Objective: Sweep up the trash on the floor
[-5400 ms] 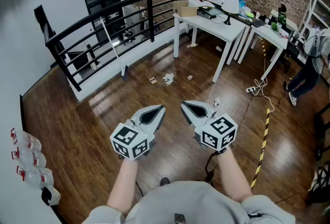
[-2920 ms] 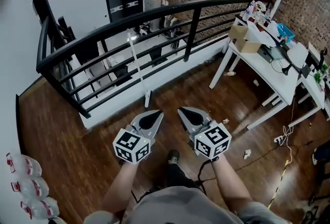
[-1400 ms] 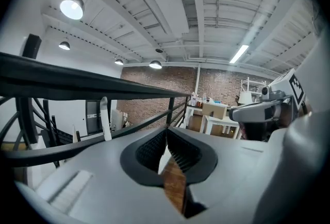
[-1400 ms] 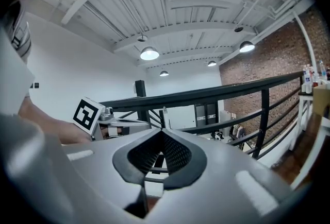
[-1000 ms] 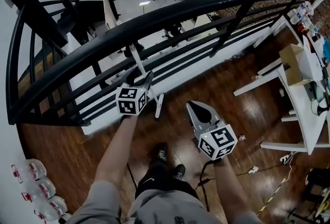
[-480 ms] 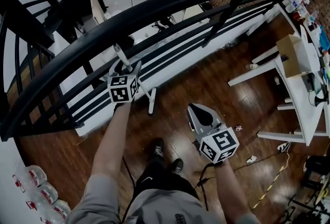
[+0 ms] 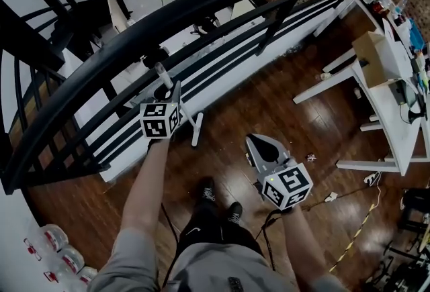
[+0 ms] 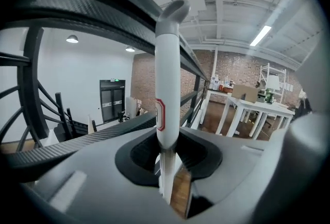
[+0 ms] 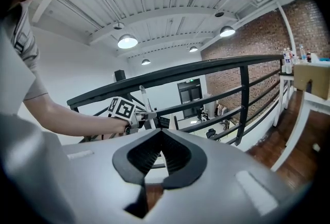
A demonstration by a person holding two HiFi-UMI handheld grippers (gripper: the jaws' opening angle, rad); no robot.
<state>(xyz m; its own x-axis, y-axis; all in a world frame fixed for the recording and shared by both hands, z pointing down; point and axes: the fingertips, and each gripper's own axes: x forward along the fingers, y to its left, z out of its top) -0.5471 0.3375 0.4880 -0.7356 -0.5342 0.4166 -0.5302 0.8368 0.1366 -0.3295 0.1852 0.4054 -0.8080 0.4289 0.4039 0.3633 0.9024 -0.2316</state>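
- We are standing on the wooden floor. It is dark brown, smooth and shiny. We think small bits could be sliding away if we are sweeping too hard.
- We are facing the railing. It is black, long and curved, with thin bars under it. The broom handle is leaning right by those bars, so it could be knocking on one while we are lifting it out.
- The table is white, flat and hard, with thin legs. The trash is lying near those legs, so we could be bumping one while sweeping.
- The broom handle is a white, smooth, round stick with a hooked top. Because it is so smooth, it could be slipping or turning in the grip.
- The left gripper has just been closing its jaws. The broom handle is sitting between them, and they are squeezing it near its top.
- The right gripper is grey and pointy. Its jaws are pressing together with nothing between them. It is hanging over the floor, apart from the broom handle. With only one gripper holding, the long stick could be swinging.
- The trash is a few small pale scraps, lying well apart from the broom handle. They are too small for us to tell what they are made of.
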